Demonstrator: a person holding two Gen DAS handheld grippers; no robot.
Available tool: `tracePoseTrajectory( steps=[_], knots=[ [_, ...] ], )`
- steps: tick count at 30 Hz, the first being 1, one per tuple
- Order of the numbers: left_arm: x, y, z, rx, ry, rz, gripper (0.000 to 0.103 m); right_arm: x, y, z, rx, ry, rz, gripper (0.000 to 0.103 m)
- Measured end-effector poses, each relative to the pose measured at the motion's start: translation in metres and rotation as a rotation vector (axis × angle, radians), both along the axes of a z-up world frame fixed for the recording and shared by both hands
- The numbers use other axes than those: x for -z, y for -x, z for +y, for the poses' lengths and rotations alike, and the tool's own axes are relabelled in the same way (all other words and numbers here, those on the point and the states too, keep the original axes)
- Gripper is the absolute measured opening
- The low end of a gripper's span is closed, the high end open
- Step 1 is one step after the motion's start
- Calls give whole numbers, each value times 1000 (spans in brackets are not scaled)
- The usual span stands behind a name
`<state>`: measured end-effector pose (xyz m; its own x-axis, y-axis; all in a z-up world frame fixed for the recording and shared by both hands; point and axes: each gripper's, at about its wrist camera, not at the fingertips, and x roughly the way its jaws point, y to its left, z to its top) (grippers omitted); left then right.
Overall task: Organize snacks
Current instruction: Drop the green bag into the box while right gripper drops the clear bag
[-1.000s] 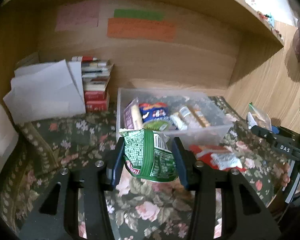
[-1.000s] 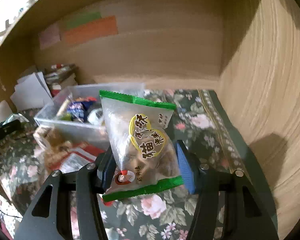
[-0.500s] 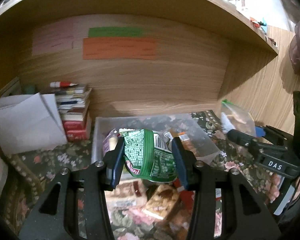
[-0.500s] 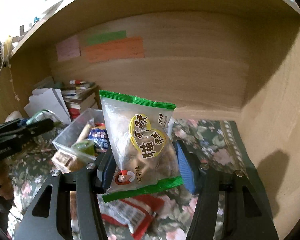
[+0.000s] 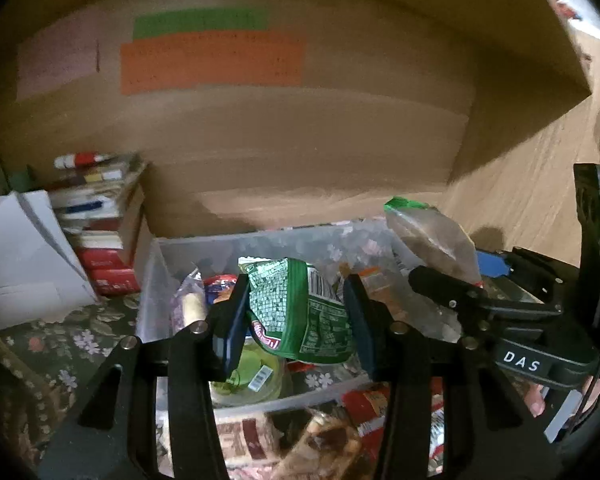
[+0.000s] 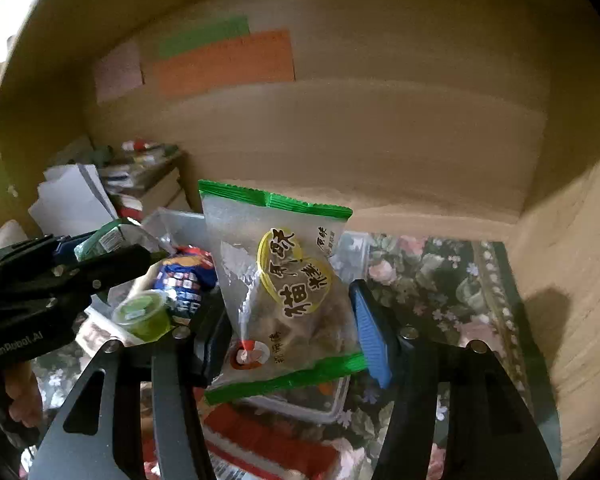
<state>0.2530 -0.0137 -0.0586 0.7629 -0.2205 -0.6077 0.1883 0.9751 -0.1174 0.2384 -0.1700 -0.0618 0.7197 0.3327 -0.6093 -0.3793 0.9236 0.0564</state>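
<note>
My left gripper (image 5: 296,320) is shut on a green snack bag (image 5: 304,312) and holds it over the clear plastic bin (image 5: 156,276). The bin holds several snacks, among them a green jelly cup (image 5: 252,376) and a blue packet (image 6: 184,276). My right gripper (image 6: 292,328) is shut on a clear snack bag with green edges (image 6: 284,280) and holds it over the bin's right end. That bag also shows in the left wrist view (image 5: 428,236). The left gripper shows at the left of the right wrist view (image 6: 60,276).
Loose snack packs (image 5: 320,440) lie on the floral cloth (image 5: 48,344) in front of the bin. A red pack (image 6: 268,444) lies below my right gripper. Books (image 5: 100,232) and white paper (image 5: 24,264) stand at the back left. Wooden walls close the back and right.
Both grippers have moved forward with their bags and now hang over the bin. The bin looks closer and larger in both views.
</note>
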Motion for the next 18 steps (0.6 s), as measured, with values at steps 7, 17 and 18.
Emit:
tracePoseTrajectory(
  steps=[7, 17, 18],
  knots=[
    [24, -28, -3, 16, -8, 76, 46, 18, -16, 4, -13, 11, 64, 54],
    [21, -23, -1, 9, 0, 68, 57, 7, -10, 5, -33, 2, 40, 57],
    [19, -19, 1, 7, 0, 60, 59, 3, -7, 4, -35, 0, 32, 58]
  ],
)
